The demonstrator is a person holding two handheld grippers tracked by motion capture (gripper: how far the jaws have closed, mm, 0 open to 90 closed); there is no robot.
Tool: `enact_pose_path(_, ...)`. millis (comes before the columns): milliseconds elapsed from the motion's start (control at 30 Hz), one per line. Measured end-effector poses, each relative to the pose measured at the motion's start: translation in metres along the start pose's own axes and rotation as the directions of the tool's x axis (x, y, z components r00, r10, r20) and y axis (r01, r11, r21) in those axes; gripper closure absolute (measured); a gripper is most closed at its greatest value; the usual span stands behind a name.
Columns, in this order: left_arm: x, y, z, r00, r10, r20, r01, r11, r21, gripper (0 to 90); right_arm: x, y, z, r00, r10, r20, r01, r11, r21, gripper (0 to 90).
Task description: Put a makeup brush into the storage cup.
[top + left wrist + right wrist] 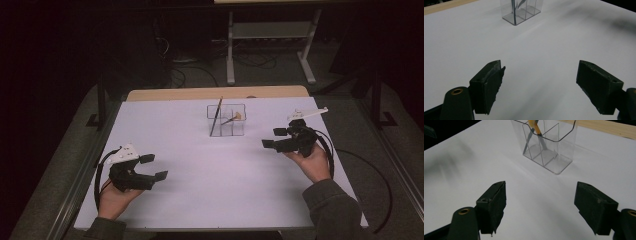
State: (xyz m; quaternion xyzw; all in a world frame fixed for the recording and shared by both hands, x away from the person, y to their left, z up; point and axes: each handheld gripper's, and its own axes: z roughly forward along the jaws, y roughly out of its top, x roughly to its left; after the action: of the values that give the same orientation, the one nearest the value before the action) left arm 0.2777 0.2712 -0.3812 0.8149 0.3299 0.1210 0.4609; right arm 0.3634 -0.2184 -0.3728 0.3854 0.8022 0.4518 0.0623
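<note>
Organizer: clear organizer (226, 120) stands far centre on the counter (200, 200), pencils upright inside.
Right gripper (277, 138): nearer to it, jaws wide open, empty.
Left gripper (154, 167): farther off, jaws wide open, empty.

No readable text, label, brand, number or sign anywhere. Clear organizer (226, 120) at table's 12 o'clock: walls unmarked. White table sheet (210, 165): blank. Left gripper (154, 167) at 8 o'clock, right gripper (274, 137) at 3 o'clock: no lettering legible on bodies or plates. Pencils in organizer (535, 127): print, if any, too small to read.
</note>
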Motion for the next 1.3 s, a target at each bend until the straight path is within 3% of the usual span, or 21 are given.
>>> enact_pose_path(600, 0.002, -0.001, -0.001, 1.0000, 0.000, -0.004, -0.001, 1.0000, -0.007, 19.8, 0.002, -0.015, -0.006, 1.0000, 0.002, 0.003, -0.002, 1.000, -0.016, 23.1)
enact_pose_path(767, 0.000, -0.002, -0.001, 0.9999, -0.016, -0.004, 0.016, 0.9998, -0.010, 19.6, 0.005, -0.021, -0.007, 1.0000, -0.003, 0.000, 0.003, 1.000, -0.022, 23.0)
enact_pose_path(900, 0.000, -0.003, -0.002, 1.0000, -0.008, -0.001, 0.008, 0.9999, -0.009, 19.6, 0.007, -0.026, -0.009, 0.9998, 0.009, -0.017, -0.010, 1.000, -0.018, 22.4)
enact_pose_path(1300, 0.000, -0.004, -0.003, 0.9999, -0.016, -0.001, 0.016, 0.9998, -0.010, 19.2, 0.010, -0.039, -0.019, 1.0000, 0.004, -0.004, -0.004, 0.999, -0.041, 20.8)
